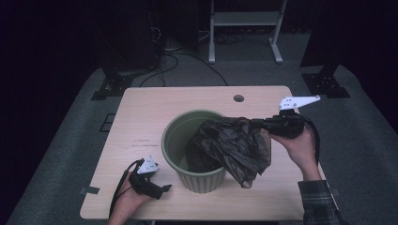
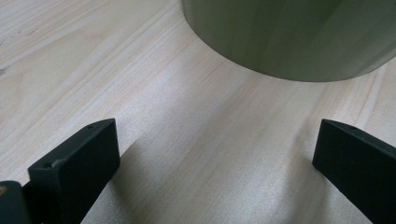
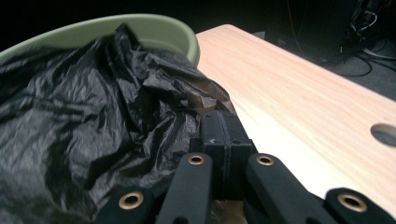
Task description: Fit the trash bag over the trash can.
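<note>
Bin (image 1: 197, 180): green, mid-table.
Bag (image 1: 234, 143): black, draped over bin's right rim.
Right gripper (image 1: 256, 123): clamped on bag; should spread it evenly.
Left gripper (image 1: 165, 188): jaws apart, left of bin.

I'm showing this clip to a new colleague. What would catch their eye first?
Probably the black bag, draped over the right rim of the green bin mid-table, half inside and half hanging out. The right gripper is shut on its upper edge. The left gripper rests open on the table, near the bin's base.
</note>
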The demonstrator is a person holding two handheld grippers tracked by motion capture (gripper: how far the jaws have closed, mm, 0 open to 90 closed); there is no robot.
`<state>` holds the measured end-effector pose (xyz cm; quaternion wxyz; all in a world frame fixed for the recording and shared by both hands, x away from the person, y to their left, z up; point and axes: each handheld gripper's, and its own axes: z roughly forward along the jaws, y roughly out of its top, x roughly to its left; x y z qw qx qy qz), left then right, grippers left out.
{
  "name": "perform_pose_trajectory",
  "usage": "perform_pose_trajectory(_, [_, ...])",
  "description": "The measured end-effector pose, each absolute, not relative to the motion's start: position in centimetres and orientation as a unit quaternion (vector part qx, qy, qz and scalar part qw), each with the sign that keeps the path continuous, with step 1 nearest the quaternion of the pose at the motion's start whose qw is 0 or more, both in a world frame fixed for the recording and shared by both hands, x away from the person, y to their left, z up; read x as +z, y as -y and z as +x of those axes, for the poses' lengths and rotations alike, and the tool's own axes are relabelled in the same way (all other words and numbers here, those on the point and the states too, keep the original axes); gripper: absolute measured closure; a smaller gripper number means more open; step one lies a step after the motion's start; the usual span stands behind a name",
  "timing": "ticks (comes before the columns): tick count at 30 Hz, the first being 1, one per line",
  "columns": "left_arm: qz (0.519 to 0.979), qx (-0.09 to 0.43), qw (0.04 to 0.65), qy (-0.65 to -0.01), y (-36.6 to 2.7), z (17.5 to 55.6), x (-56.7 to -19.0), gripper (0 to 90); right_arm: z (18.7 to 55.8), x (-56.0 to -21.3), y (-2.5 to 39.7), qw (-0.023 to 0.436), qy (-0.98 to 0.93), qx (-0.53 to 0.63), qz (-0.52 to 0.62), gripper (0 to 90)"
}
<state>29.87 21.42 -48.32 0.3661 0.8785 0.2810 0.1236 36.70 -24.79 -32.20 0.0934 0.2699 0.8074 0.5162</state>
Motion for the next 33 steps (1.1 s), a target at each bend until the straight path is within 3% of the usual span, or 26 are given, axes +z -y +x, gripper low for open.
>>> perform_pose_trajectory(15, [0.879, 0.12, 0.368, -0.278, -21.6, 29.8, -48.3, 0.0, 40.3, -29.4, 18.6, 0.097, -0.807, 0.533, 0.236, 89.8])
perform_pose_trajectory(27, [0.879, 0.122, 0.368, -0.276, -21.7, 29.8, -48.3, 0.0, 43.2, -30.2, 15.5, 0.09, -0.81, 0.528, 0.239, 88.9])
perform_pose_trajectory(33, [0.88, 0.121, 0.369, -0.276, -21.7, 29.8, -48.3, 0.0, 42.9, -30.3, 17.2, 0.098, -0.801, 0.529, 0.263, 49.7])
